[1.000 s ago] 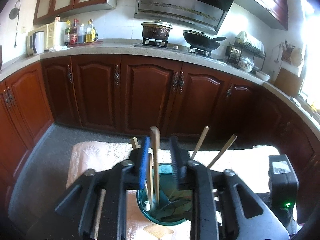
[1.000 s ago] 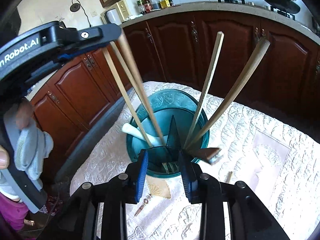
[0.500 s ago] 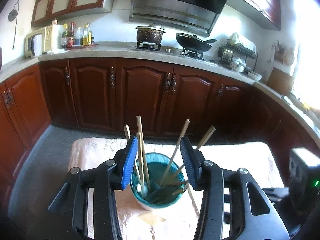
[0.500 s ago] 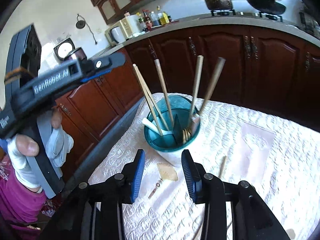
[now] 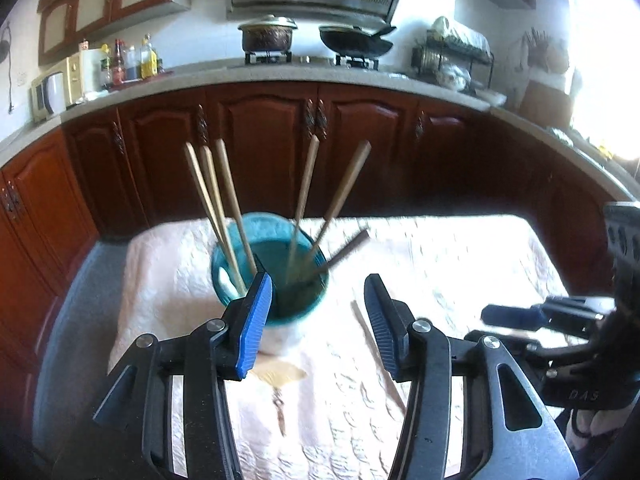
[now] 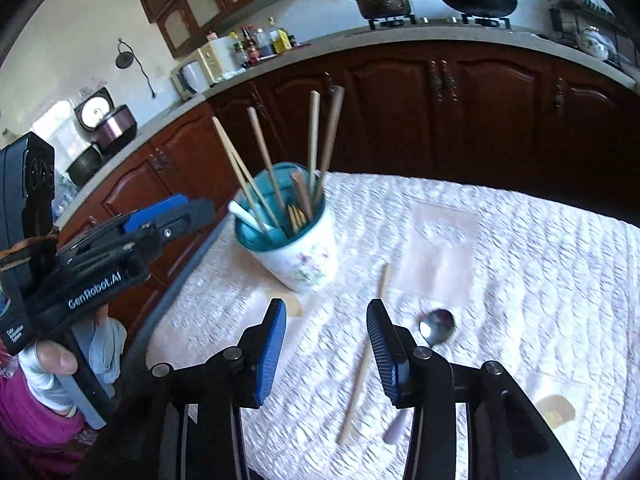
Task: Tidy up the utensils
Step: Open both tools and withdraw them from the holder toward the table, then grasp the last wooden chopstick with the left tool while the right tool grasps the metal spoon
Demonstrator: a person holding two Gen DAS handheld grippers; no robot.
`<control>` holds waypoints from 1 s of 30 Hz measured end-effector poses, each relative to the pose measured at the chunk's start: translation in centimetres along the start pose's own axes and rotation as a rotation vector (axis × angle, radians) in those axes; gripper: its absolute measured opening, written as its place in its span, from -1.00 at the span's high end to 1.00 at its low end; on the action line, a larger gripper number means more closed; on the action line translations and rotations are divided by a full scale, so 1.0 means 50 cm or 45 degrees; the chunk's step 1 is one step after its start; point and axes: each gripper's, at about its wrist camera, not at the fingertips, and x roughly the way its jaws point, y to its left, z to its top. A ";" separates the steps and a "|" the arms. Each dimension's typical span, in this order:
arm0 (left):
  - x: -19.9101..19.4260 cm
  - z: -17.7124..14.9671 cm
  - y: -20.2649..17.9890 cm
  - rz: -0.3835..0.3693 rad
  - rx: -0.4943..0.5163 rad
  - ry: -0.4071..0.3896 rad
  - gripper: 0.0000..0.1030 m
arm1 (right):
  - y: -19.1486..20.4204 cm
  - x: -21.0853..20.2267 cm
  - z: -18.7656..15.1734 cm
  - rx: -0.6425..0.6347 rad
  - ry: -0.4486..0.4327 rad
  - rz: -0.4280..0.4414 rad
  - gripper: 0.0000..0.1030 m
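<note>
A white floral cup with a teal inside (image 6: 298,242) stands on the table and holds several wooden chopsticks (image 6: 258,172), a white spoon and a fork. It also shows in the left wrist view (image 5: 272,272). One loose chopstick (image 6: 366,356) and a metal spoon (image 6: 436,326) lie on the cloth near my right gripper (image 6: 326,344), which is open and empty. My left gripper (image 5: 316,320) is open and empty, just in front of the cup. The loose chopstick also shows in the left wrist view (image 5: 378,356).
A pale quilted cloth (image 6: 520,280) covers the table. Dark red cabinets (image 5: 272,148) and a counter with a stove, pot and wok stand behind. My left gripper's body (image 6: 100,252) is at the table's left edge. A small fan-shaped charm (image 5: 280,376) lies by the cup.
Both grippers have pulled back and away from the cup. The left one let go of chopsticks into the cup and opened wider. The loose chopstick and spoon came into the right view.
</note>
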 end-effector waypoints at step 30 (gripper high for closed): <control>0.239 -0.126 -0.052 -0.126 -0.150 0.451 0.07 | -0.202 0.170 -0.088 0.299 0.182 -0.147 0.15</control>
